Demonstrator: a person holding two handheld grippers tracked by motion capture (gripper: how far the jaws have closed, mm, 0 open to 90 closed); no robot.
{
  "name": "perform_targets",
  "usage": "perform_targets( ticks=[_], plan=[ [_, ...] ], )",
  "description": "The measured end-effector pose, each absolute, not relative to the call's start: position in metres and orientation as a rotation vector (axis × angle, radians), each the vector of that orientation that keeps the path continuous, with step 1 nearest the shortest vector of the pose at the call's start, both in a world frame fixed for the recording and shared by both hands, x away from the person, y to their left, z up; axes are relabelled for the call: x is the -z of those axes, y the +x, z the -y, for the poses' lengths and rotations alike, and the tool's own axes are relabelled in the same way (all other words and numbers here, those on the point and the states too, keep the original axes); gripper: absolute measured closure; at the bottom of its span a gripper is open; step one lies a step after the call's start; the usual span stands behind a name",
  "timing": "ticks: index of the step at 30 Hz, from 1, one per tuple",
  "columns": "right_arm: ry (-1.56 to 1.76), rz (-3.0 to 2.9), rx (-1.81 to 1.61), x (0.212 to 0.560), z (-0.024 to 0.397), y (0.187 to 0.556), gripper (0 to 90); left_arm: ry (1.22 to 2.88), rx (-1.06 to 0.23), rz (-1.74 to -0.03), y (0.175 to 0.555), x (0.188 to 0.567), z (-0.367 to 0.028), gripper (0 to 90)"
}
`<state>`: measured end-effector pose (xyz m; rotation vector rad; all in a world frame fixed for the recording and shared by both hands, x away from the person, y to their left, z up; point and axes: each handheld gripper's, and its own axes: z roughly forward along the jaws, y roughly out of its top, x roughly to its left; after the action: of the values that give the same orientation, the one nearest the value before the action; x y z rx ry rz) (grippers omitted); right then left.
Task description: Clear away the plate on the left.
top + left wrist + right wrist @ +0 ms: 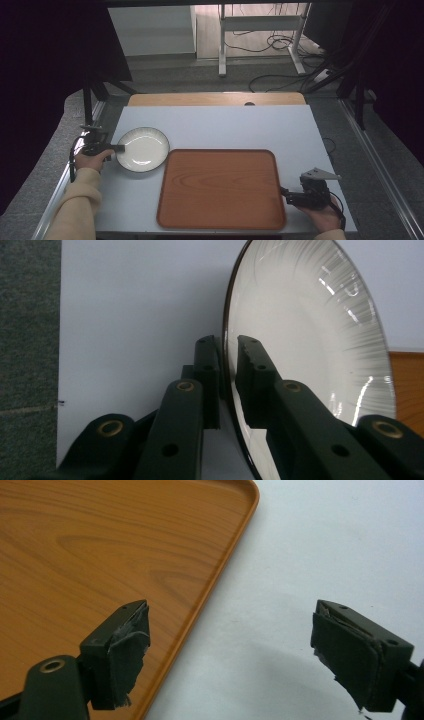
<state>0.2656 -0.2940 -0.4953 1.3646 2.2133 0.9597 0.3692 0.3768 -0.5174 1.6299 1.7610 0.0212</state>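
On the tabletop (220,125) lay the wooden tray (220,187), the white plate (145,148) just left of it. My left claw (119,148) had clamped the plate's rim; my right claw (287,194) hung wide beside the tray. Next, I judged: lift the plate onto the tray.

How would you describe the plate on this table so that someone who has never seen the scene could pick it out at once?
Start at the big wooden tray on the pale table. Just off the tray's far left corner lies the plate, its left rim pinched by the left gripper. It is the table's one round thing, glossy white with a thin dark rim, while the tray is brown and rectangular.
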Motion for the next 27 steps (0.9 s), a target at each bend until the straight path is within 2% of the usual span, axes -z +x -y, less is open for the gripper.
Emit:
perform_targets(
  ticks=[27],
  plan=[
    [1.375,-2.195,-0.974,0.493,0.296,0.265,16.6,1.565,-0.063,-1.729,0.363,0.501,-0.379,83.7]
  ],
)
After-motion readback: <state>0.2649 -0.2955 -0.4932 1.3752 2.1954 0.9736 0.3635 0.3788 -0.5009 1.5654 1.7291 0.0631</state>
